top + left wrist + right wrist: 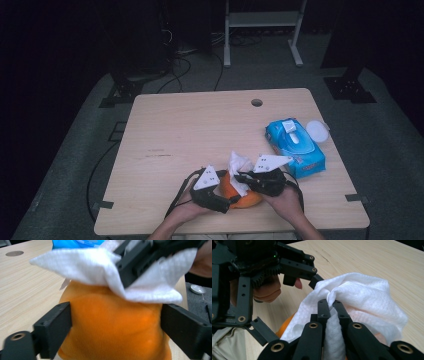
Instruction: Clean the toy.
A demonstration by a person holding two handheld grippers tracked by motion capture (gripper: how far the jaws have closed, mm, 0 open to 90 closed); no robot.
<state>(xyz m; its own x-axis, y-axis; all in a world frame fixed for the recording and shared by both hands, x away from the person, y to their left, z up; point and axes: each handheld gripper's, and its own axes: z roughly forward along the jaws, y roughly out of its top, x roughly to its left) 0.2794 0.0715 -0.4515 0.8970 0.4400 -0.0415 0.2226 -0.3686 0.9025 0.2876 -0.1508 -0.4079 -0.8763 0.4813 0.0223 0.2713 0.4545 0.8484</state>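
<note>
While we are looking down from the high view, we are seeing a light wooden table (175, 140) with a round, soft orange object (240, 199) sitting near its front edge, between our two hands. We are holding the left gripper (220, 196) against the orange object's left side and the right gripper (246, 178) over its top, where a crumpled white paper wipe (239, 167) is standing up. A blue soft pack of wipes (295, 146) is lying to the right, well apart from the orange object, with a round white lid (317, 131) just beside its far corner.

Moving to the left gripper view, we are seeing the orange object (112, 325) sitting between the two black jaws, which are standing wide on either side of it; whether the pads are pressing on it we cannot tell, since the edges are blurring. The white wipe (82, 267) is draping over the top of the object, and the right gripper (127, 270) is pinching it from above.

Turning to the right gripper view, we are keeping the jaws of the right gripper (331, 305) nearly together, clamping a fold of the white wipe (362, 297). A sliver of the orange object (284, 327) is peeking out under the wipe, and the left gripper (312, 277) is hovering close behind.
</note>
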